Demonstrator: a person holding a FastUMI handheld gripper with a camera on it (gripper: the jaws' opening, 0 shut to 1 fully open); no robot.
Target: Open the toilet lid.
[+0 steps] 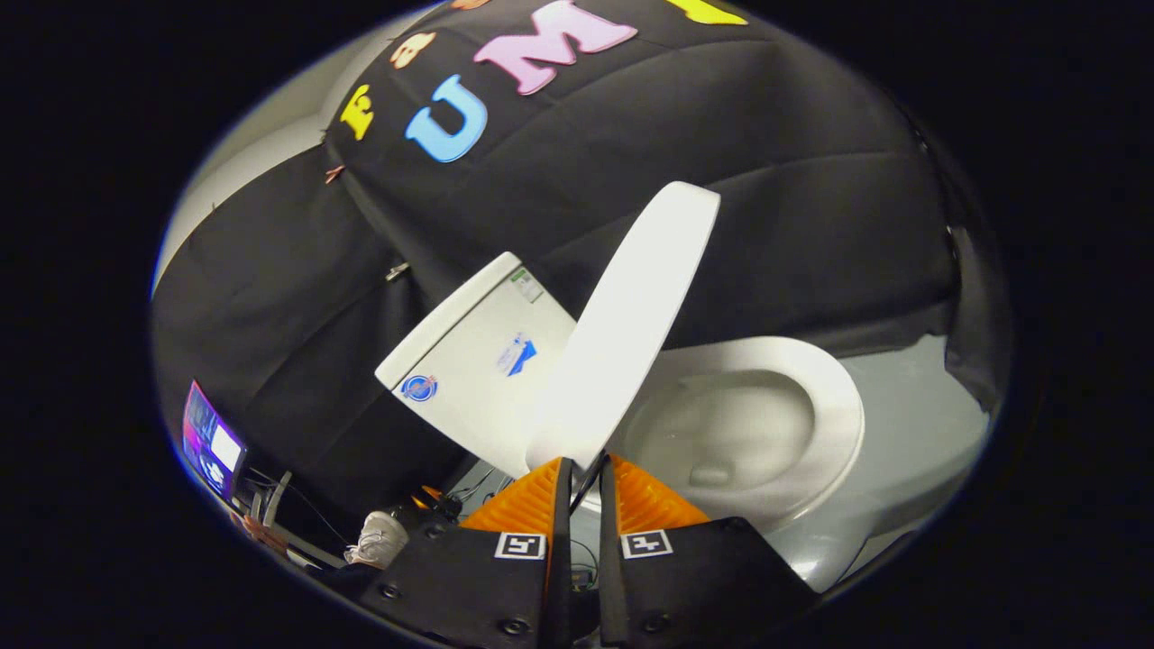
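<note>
- Lid (627, 324) stands raised off the toilet in the gripper view, its long axis running up and away from your fingers, tilted toward the tank (478, 361).
- Your gripper (584, 473) is clenched on the lid's near edge: the two fingers sit close together with that thin rim pinched between them, both pads pressing on it as far as you can tell.
- The seat (834, 406) lies flat just beyond and beside the fingers, the bowl open under it, so the lid is well clear of the seat already.
- The tank sits behind the lid on its far side; that gap is what the next move turns on, I judge: you push the lid further back until it leans there.
- Your gripper looks rolled to one side, since the whole toilet appears slanted.
</note>
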